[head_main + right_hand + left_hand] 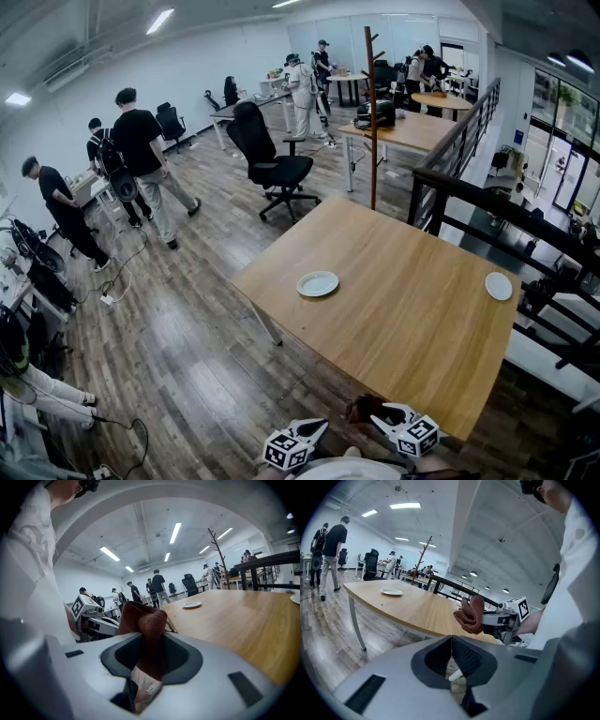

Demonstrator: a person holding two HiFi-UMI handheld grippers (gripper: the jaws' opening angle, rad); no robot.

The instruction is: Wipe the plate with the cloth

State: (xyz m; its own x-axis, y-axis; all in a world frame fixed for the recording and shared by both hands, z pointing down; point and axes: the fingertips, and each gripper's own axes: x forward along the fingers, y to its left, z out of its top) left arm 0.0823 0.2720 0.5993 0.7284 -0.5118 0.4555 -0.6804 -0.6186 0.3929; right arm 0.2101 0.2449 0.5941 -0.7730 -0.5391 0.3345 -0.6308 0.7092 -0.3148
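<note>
Brown cloth [143, 625] was clamped in my right gripper [146, 660], bunched and standing up from the jaws. My left gripper [451, 654] was closed on nothing. The plate [318, 283] lay flat on the table [412, 328], well ahead and slightly to the left of the cloth; being round, it had no long axis.

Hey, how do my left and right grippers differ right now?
The left gripper has its jaws pressed together on nothing, while the right gripper is clamped on the brown cloth. In the head view the right gripper is closer to the table, and the left gripper is farther out over the floor. Both are held off the table's near edge.
</note>
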